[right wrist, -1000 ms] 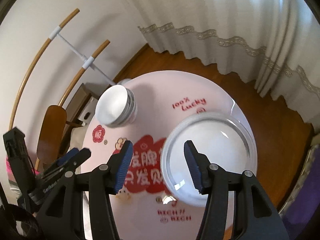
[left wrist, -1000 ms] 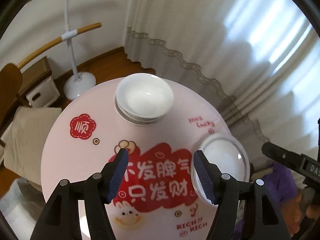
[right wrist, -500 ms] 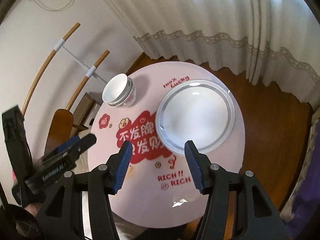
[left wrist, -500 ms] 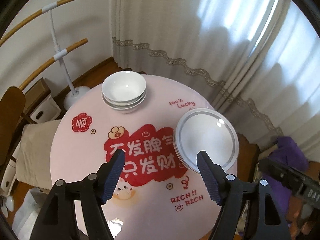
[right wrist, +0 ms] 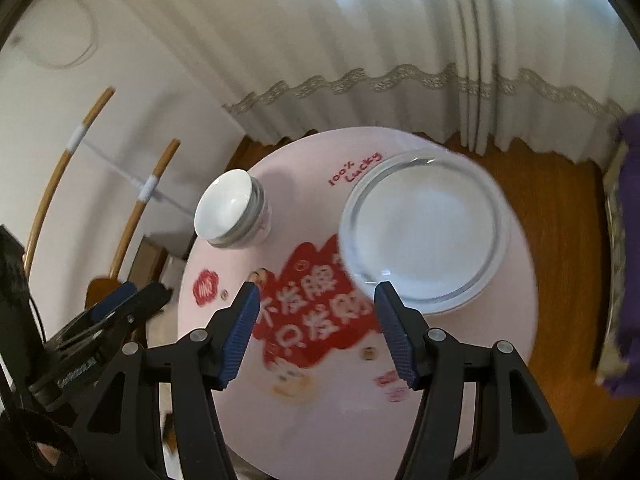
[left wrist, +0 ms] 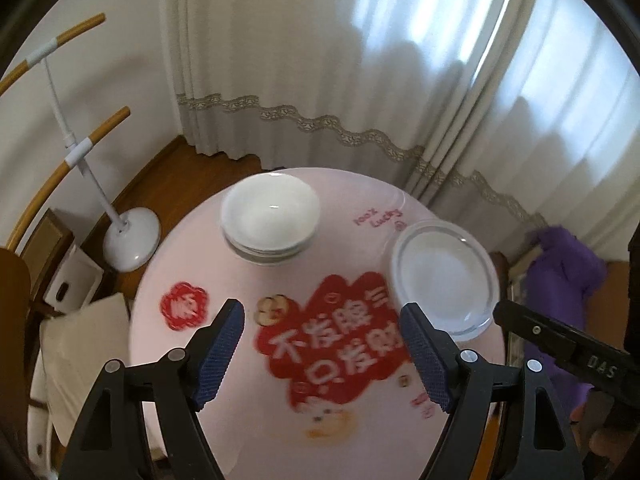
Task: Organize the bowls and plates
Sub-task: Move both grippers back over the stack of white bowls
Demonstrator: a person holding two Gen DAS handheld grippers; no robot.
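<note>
A stack of white bowls [left wrist: 270, 218] stands at the far left of the round pink table [left wrist: 200, 264]; it also shows in the right wrist view [right wrist: 232, 212]. A stack of white plates [left wrist: 442, 278] lies at the table's right side, also in the right wrist view [right wrist: 424, 232]. My left gripper [left wrist: 322, 354] is open and empty, held above the table's near middle. My right gripper [right wrist: 316, 332] is open and empty, above the table just in front of the plates. The left gripper also shows at the left of the right wrist view [right wrist: 116, 304].
White curtains [left wrist: 360, 80] hang behind the table. A white stand with wooden bars [left wrist: 128, 240] is on the floor at the left. A purple cloth [left wrist: 568, 264] lies at the right. A wooden chair [right wrist: 104, 292] stands left of the table.
Both grippers rose and pulled back from the table, then came somewhat closer again. Both stayed open and empty. The bowls and plates have not moved.
</note>
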